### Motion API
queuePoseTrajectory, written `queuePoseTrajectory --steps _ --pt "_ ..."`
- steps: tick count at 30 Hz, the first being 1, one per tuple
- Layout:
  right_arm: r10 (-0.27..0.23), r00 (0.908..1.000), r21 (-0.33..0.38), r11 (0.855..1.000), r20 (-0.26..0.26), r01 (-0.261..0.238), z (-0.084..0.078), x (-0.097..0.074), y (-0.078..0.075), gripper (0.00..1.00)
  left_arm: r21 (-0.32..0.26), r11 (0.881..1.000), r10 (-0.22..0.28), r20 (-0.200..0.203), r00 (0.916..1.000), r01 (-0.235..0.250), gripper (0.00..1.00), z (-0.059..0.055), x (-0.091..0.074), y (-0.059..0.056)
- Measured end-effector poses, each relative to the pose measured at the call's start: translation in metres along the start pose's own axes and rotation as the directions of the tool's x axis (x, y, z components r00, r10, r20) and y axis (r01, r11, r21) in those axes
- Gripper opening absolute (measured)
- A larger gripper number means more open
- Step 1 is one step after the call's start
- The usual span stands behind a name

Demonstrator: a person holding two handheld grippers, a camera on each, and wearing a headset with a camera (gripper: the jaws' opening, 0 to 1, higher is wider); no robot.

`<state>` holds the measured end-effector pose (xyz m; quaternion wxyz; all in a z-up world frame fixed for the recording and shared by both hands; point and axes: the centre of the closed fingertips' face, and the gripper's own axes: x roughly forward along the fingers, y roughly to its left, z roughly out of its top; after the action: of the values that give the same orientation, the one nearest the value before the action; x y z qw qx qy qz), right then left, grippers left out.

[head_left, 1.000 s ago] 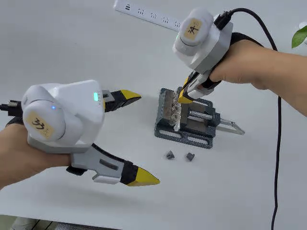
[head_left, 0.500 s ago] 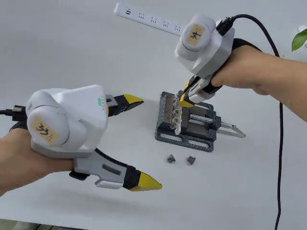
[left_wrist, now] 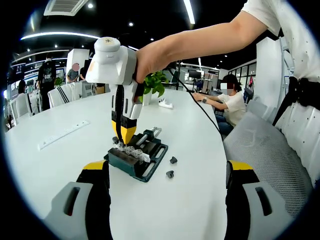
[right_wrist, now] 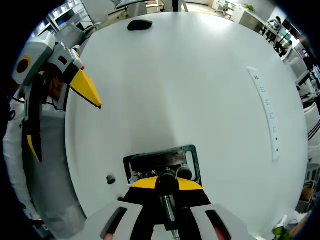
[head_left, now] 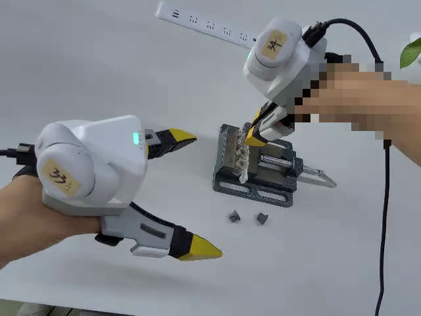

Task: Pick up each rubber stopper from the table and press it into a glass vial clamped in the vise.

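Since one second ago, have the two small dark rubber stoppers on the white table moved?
No. The stoppers keep their places just in front of the grey metal vise.

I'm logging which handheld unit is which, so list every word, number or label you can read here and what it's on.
"33", handwritten, as best it reads: tan sticker on the left gripper.
"34", handwritten, likely: other tan sticker on the right gripper.
Power strip: any marking is too small to read.
Vise: no readable text.
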<state>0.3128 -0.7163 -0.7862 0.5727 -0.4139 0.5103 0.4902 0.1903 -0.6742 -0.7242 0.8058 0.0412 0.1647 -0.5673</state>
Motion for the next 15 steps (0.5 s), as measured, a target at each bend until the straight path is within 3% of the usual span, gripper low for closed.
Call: queuePoseTrajectory --steps 15 --pt "-0.013 0.9997 0.025 1.000 0.021 0.012 -0.0022 0.0001 -0.0013 0.09 -0.004 1.000 -0.001 0.002 1.0000 0.001 0.96 -0.0007 0.0002 -0.0009"
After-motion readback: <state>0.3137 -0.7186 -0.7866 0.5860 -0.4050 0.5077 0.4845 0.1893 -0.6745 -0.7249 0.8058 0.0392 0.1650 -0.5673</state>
